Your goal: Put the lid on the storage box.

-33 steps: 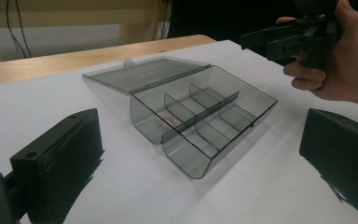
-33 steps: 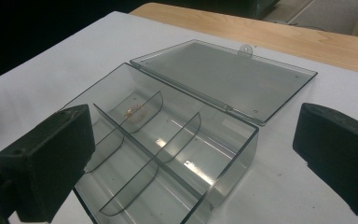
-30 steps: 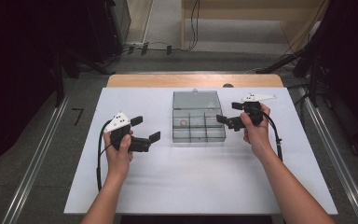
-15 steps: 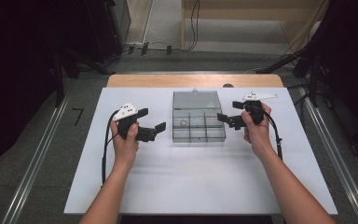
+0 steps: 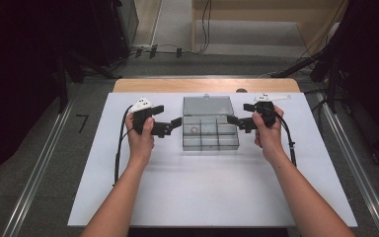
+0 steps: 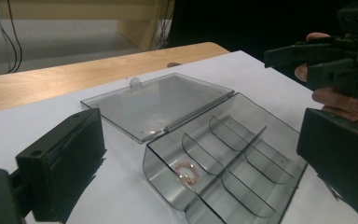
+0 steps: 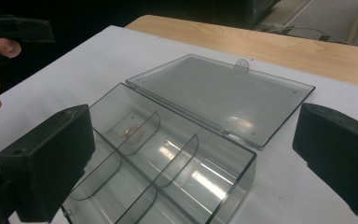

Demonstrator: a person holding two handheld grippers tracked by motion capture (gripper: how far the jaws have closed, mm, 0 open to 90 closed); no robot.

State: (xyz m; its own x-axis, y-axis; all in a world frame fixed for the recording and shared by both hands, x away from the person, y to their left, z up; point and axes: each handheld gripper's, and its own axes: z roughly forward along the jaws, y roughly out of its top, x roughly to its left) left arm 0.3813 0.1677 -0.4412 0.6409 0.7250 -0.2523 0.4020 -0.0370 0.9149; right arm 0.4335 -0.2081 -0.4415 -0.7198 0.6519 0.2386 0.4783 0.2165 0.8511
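Observation:
A clear grey plastic box with several compartments lies mid-table, its hinged lid folded flat behind it. A small pinkish bead ring rests in a left compartment; it is also clear as the ring and the ring. My left gripper is open just left of the box, jaws pointing at its left wall. My right gripper is open at the box's right end. The box lies ahead between my left gripper jaws, and the box likewise ahead of my right gripper.
The white tabletop has free room in front of the box. A wooden strip runs along the far edge. Black cables trail from each gripper. Metal rails and dark equipment flank the table.
My left gripper has moved forward and to the right, from the left part of the table up to the box's left wall. The right gripper has hardly shifted.

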